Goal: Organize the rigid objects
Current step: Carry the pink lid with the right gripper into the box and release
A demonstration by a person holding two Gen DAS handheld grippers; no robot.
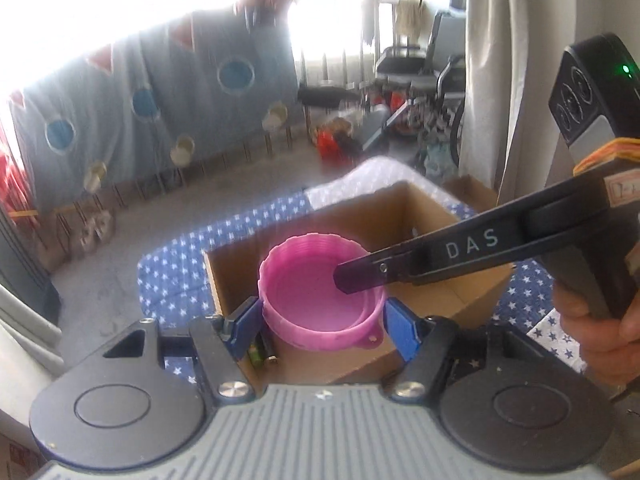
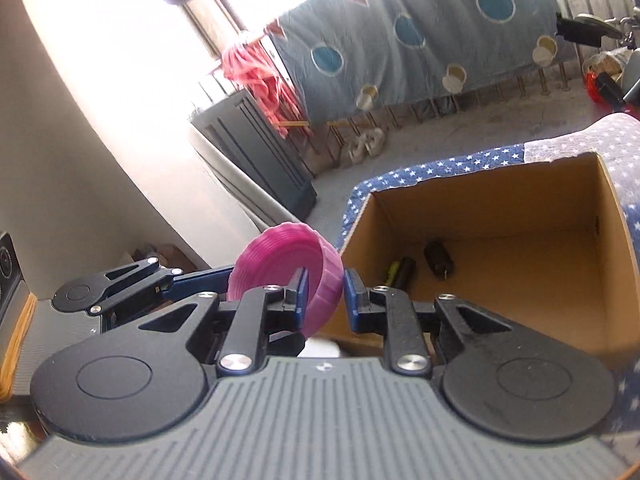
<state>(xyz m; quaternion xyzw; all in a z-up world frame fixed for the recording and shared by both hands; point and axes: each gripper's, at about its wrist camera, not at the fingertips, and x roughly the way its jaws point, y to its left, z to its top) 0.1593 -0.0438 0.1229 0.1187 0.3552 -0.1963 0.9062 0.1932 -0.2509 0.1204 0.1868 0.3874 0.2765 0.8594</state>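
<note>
A pink ribbed lid (image 1: 316, 300) hangs open side up over a cardboard box (image 1: 404, 208). My left gripper (image 1: 324, 320) grips it, with a blue pad pressed on each side. My right gripper (image 1: 360, 278) comes in from the right and pinches the lid's wall, one finger inside the lid. In the right wrist view the lid (image 2: 280, 256) stands on edge, its rim clamped in my right gripper (image 2: 326, 296). A blue finger (image 2: 200, 278) of the left gripper reaches in behind it. Inside the box (image 2: 480, 208) lie a dark cylinder (image 2: 438, 260) and two batteries (image 2: 400, 270).
The box stands on a blue cloth with white stars (image 1: 180, 264). A person's hand (image 1: 600, 340) holds the right gripper's handle. A curtain (image 1: 500, 80) hangs at the right. A dark cabinet (image 2: 260, 152) and a railing draped with blue fabric (image 2: 420, 32) stand beyond the floor.
</note>
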